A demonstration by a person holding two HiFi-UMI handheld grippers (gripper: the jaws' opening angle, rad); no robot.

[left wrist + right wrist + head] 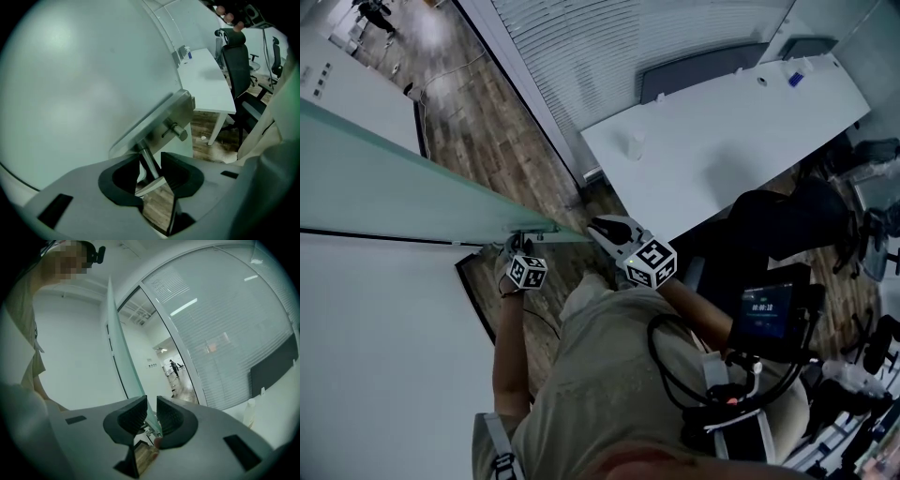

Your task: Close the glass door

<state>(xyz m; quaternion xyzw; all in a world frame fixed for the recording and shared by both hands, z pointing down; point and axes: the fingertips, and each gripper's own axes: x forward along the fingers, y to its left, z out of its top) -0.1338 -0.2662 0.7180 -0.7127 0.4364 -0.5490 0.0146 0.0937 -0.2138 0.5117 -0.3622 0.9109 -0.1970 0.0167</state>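
On the handle: left gripper jaws stand well apart, handle rod runs between the pads, pads not pressing on it
glass door: frosted pale-green pane, smooth; stands open, corridor shows past its edge in the right gripper view; free edge just ahead of both grippers in the head view
hardware: brushed steel plate clamped over the glass edge, short round stud sticking out, rod plain polished cylinder
right gripper: jaws a narrow gap apart, gripping nothing; door edge lines up with the gap, can't tell whether the glass reaches between the pads
pads: dark, ribbed, wedge-shaped, set in matte grey shells
marker cubes: black-and-white square patterns, one per gripper
room: flat white desk, slatted blinds, wood-plank floor, black office chair
writing: lit screen at the person's waist shows pale characters, too small to read
hard to see: rod's lower end hidden behind the left jaws; small blue-white item on the desk too blurred to name; distant person in the corridor tiny
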